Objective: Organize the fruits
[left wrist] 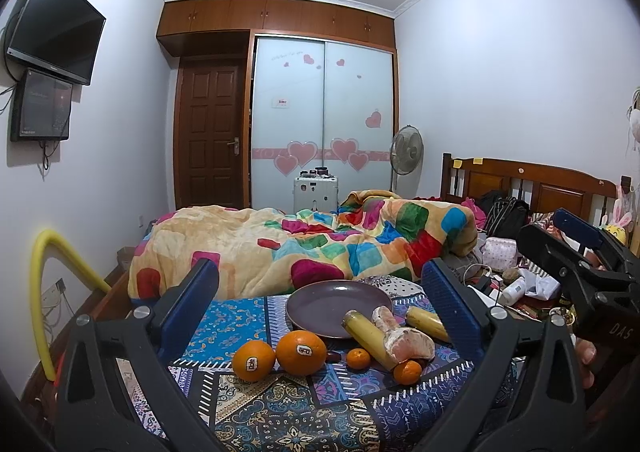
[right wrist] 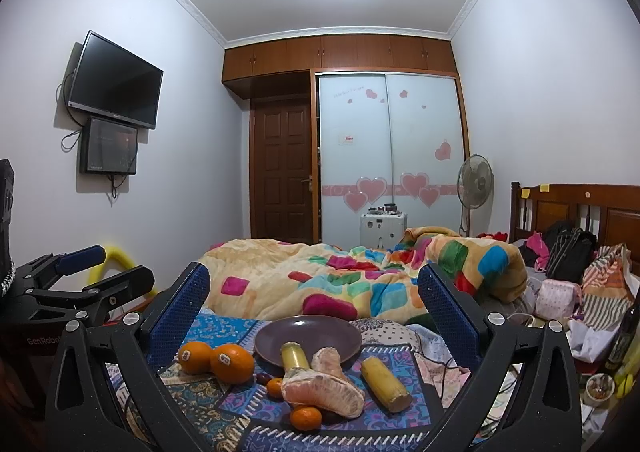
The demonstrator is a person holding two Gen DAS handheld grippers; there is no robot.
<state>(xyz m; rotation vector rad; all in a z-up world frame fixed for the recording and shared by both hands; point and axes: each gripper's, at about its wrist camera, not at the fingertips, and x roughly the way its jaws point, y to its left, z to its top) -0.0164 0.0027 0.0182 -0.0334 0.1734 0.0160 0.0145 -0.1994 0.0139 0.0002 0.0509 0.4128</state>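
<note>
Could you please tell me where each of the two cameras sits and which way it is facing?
Left wrist: on the left tool, facing the plate and fruit; its open blue fingers and the right tool show.
Right wrist: on the right tool, facing the same plate; the left tool shows at left.
Shared: plate, two oranges, peeled pomelo, bed, wardrobe.

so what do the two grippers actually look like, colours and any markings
Both match: the left gripper and right gripper have black plastic frames with cut-out slots, silver round bolts at the joints, and flat blue fingers with a dotted grip texture. Seen from the left wrist, the right gripper's body shows white "DAS" lettering; from the right wrist, the left one's reads "GenRobot". No cables visible on either.
</note>
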